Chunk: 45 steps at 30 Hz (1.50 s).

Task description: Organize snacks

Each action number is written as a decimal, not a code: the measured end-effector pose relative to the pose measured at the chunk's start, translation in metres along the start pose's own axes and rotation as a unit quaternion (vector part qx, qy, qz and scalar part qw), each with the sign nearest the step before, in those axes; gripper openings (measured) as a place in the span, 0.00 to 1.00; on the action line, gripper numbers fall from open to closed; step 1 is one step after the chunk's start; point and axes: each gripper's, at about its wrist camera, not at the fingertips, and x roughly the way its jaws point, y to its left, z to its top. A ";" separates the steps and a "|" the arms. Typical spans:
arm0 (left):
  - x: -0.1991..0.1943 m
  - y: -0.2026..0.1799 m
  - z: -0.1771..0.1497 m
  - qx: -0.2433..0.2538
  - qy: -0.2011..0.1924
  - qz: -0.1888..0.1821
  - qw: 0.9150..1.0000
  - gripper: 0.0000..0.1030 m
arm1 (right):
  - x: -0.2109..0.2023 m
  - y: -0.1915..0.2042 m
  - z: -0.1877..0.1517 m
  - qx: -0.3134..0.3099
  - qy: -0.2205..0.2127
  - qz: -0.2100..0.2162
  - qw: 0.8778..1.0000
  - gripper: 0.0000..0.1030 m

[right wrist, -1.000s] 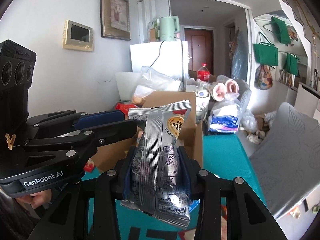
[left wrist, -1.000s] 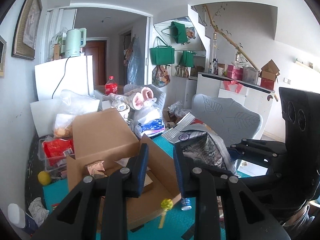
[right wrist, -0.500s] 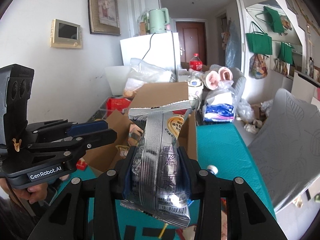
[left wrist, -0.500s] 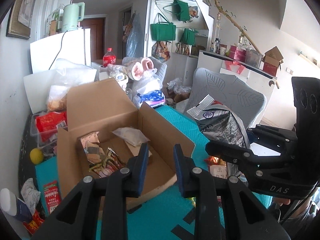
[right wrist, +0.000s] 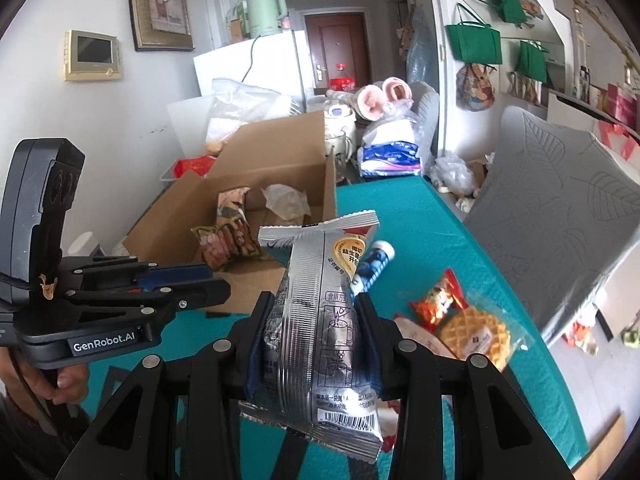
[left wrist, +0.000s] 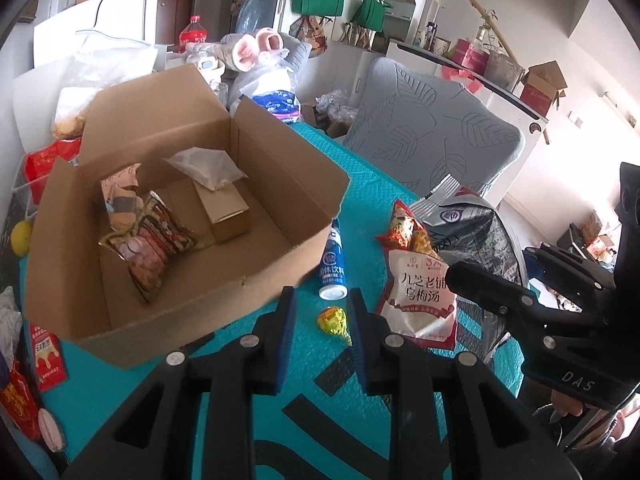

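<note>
An open cardboard box stands on the teal table, with several snack packets and a small carton inside. My right gripper is shut on a silver snack bag, held upright above the table, right of the box. My left gripper is shut and holds nothing. It hangs over the table by the box's near corner, above a yellow lollipop. A blue-white drink bottle and a red-white pouch lie beside the box.
A wrapped waffle and a red snack packet lie on the table's right side. A grey leaf-pattern chair stands against the right edge. Red packets lie left of the box. Bags and clutter crowd the far end.
Both grippers have sunk and tipped down toward the table, so the box's inside and the loose snacks now show. The right gripper still grips the silver bag.
</note>
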 end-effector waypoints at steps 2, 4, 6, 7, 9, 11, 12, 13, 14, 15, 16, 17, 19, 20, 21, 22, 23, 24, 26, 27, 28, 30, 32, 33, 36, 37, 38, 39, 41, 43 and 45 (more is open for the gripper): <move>0.007 -0.004 -0.004 0.000 0.010 0.001 1.000 0.24 | 0.001 -0.005 -0.007 0.005 0.007 -0.007 1.000 0.39; 0.014 -0.006 -0.007 -0.003 0.019 0.001 1.000 0.24 | 0.003 -0.009 -0.013 0.014 0.014 -0.010 1.000 0.39; 0.022 -0.008 -0.009 -0.005 0.033 0.003 0.999 0.24 | 0.005 -0.013 -0.019 0.022 0.019 -0.013 0.999 0.39; 0.026 -0.009 -0.010 -0.002 0.038 0.007 0.999 0.25 | 0.006 -0.015 -0.023 0.026 0.022 -0.015 0.999 0.39; 0.033 -0.012 -0.012 0.001 0.047 0.021 0.999 0.25 | 0.007 -0.020 -0.029 0.035 0.028 -0.019 0.999 0.39; 0.040 -0.013 -0.014 -0.001 0.054 0.025 0.998 0.25 | 0.008 -0.025 -0.036 0.045 0.033 -0.022 0.998 0.39; 0.044 -0.013 -0.014 -0.003 0.058 0.024 0.998 0.25 | 0.008 -0.026 -0.039 0.049 0.035 -0.023 0.998 0.39; 0.047 -0.014 -0.014 -0.005 0.062 0.023 0.998 0.25 | 0.008 -0.029 -0.041 0.052 0.037 -0.025 0.998 0.39; 0.052 -0.014 -0.015 -0.007 0.065 0.021 0.998 0.25 | 0.008 -0.030 -0.044 0.055 0.039 -0.026 0.997 0.39; 0.055 -0.014 -0.015 -0.008 0.068 0.018 0.997 0.25 | 0.008 -0.032 -0.046 0.058 0.041 -0.026 0.997 0.39; 0.060 -0.013 -0.015 -0.012 0.072 0.014 0.997 0.25 | 0.008 -0.033 -0.048 0.060 0.042 -0.027 0.997 0.39; 0.066 -0.013 -0.014 -0.017 0.077 0.009 0.997 0.25 | 0.008 -0.034 -0.050 0.063 0.043 -0.029 0.997 0.39; 0.075 -0.011 -0.014 -0.028 0.085 -0.001 0.996 0.25 | 0.008 -0.037 -0.053 0.067 0.043 -0.032 0.996 0.39; 0.079 -0.011 -0.014 -0.032 0.088 -0.003 0.996 0.25 | 0.007 -0.038 -0.054 0.068 0.043 -0.034 0.996 0.39; 0.083 -0.011 -0.013 -0.033 0.089 -0.002 0.995 0.25 | 0.007 -0.039 -0.054 0.069 0.043 -0.035 0.996 0.39; 0.087 -0.012 -0.013 -0.033 0.091 0.002 0.995 0.25 | 0.006 -0.040 -0.055 0.070 0.043 -0.036 0.996 0.39; 0.090 -0.014 -0.013 -0.032 0.093 0.004 0.995 0.25 | 0.005 -0.041 -0.056 0.071 0.042 -0.037 0.996 0.39; 0.093 -0.014 -0.013 -0.031 0.093 0.008 0.995 0.25 | 0.005 -0.042 -0.056 0.072 0.042 -0.037 0.996 0.39; 0.098 -0.015 -0.012 -0.032 0.099 0.010 0.995 0.25 | 0.005 -0.044 -0.057 0.074 0.043 -0.038 0.996 0.39; 0.101 -0.014 -0.013 -0.034 0.103 0.010 0.994 0.25 | 0.005 -0.044 -0.058 0.075 0.043 -0.038 0.996 0.39; 0.105 -0.014 -0.013 -0.035 0.108 0.011 0.993 0.25 | 0.005 -0.045 -0.058 0.075 0.044 -0.037 0.996 0.39; 0.112 -0.013 -0.015 -0.036 0.119 0.014 0.992 0.25 | 0.007 -0.046 -0.059 0.076 0.046 -0.036 0.995 0.39; 0.112 -0.014 -0.015 -0.034 0.111 0.016 0.993 0.25 | 0.008 -0.046 -0.060 0.076 0.047 -0.036 0.995 0.39; 0.113 -0.014 -0.015 -0.033 0.113 0.018 0.993 0.25 | 0.009 -0.046 -0.061 0.075 0.048 -0.036 0.995 0.39; 0.115 -0.015 -0.011 -0.035 0.110 0.017 0.993 0.25 | 0.011 -0.045 -0.061 0.079 0.049 -0.035 0.995 0.39; 0.116 -0.014 -0.010 -0.036 0.109 0.016 0.993 0.25 | 0.012 -0.046 -0.062 0.080 0.050 -0.034 0.995 0.39; 0.116 -0.015 -0.009 -0.034 0.107 0.015 0.994 0.25 | 0.013 -0.046 -0.062 0.081 0.050 -0.034 0.995 0.39; 0.117 -0.016 -0.009 -0.030 0.106 0.014 0.994 0.25 | 0.013 -0.046 -0.062 0.081 0.050 -0.034 0.995 0.39; 0.119 -0.016 -0.009 -0.022 0.103 0.018 0.994 0.25 | 0.014 -0.046 -0.064 0.082 0.051 -0.035 0.995 0.39; 0.120 -0.018 -0.009 -0.014 0.100 0.020 0.995 0.25 | 0.014 -0.047 -0.064 0.083 0.052 -0.036 0.995 0.39; 0.123 -0.020 -0.007 -0.011 0.099 0.022 0.995 0.25 | 0.015 -0.046 -0.064 0.084 0.053 -0.036 0.994 0.39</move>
